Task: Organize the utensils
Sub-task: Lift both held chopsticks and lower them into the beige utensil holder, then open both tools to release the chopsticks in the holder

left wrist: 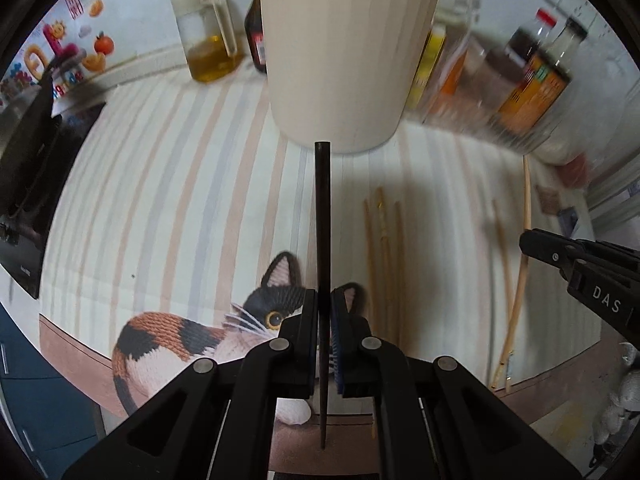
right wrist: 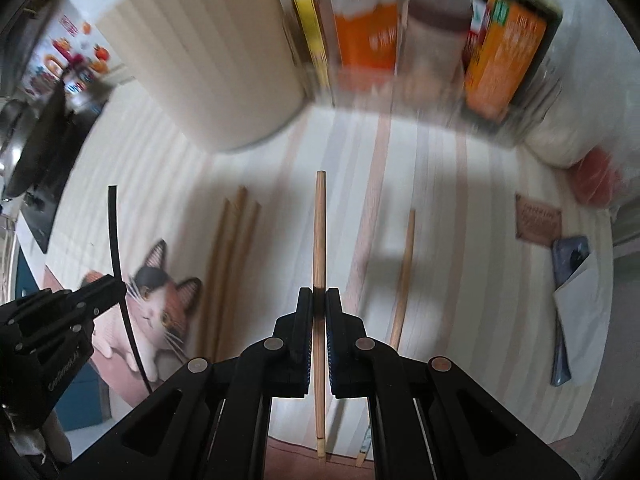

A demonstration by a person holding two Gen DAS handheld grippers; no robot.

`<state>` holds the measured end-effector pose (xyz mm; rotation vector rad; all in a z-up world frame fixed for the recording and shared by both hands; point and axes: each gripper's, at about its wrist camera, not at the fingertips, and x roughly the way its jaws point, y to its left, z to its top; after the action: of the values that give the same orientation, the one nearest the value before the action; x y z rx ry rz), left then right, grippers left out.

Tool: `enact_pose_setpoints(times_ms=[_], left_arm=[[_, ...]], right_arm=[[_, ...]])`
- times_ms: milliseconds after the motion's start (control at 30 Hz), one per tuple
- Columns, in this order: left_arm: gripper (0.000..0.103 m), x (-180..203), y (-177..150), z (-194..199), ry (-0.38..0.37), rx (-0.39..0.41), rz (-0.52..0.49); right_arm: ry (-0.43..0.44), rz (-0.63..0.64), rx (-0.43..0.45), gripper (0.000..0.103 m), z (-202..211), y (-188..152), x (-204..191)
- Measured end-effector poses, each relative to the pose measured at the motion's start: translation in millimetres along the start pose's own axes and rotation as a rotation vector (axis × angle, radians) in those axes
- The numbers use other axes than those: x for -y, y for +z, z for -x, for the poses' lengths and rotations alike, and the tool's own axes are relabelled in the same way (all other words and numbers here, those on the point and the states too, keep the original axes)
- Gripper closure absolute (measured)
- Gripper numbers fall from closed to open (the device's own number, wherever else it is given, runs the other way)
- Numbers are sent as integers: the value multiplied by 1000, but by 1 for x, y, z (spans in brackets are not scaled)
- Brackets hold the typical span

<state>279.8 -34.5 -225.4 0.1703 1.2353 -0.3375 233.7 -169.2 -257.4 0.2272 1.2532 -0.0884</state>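
On the striped mat (left wrist: 168,184), at the far left, a dark stove (left wrist: 28,184) sits at the edge, and behind the mat stands an oil jug (left wrist: 206,36) with yellow oil at its bottom. Near the front edge of the mat a cat picture (left wrist: 180,332) is printed. Above it the left gripper (left wrist: 324,320) is closed on a black chopstick (left wrist: 322,216), which stands between the pads and points toward a cream holder (left wrist: 340,48) at the back of the mat. Just right of the cat, three wooden chopsticks (right wrist: 232,264) lie side by side on the mat. Further right the right gripper (right wrist: 319,320) is clamped on a wooden stick (right wrist: 319,232), lifted off the mat, with both ends showing past the jaws. Right of it one more chopstick (right wrist: 404,276) lies alone on the mat. Behind, to the right of the holder, sauce bottles (right wrist: 508,40) and packets stand in a blurred row. At the far right a brown card (right wrist: 538,220) and a blue thing (right wrist: 568,304) with white paper lie on the mat.
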Motion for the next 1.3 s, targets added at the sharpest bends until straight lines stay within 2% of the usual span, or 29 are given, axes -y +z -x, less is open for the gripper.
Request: enact_pose_setpoints(times_ms=[167,367,467,667,867,967,1067,1300], left_arm=[[99,-3,7,33,2,94,8],[100,0,31,87,-38,231,7],[100,1,53,120,-59,309,4],[100,1,111,195,-87,483,1],[100,-11,175,238,-76,606,27],[100,-15,200,240,-62,621,30],[100,-21,227,227,-44,605,36],[100,-31,263,177,-27,540,73]], right_arm=[[7,15,101,97,33,12,-2],[32,18,235,97,82,39,-1],[56,7,315,97,111,57,-4],[122,-17,500,97,183,114,-7],[157,-16,678,97,245,180,-23],[172,-23,721,97,256,213,-30],[188,-37,742,97,252,244,-37],[183,-45,737,97,212,295,-50]])
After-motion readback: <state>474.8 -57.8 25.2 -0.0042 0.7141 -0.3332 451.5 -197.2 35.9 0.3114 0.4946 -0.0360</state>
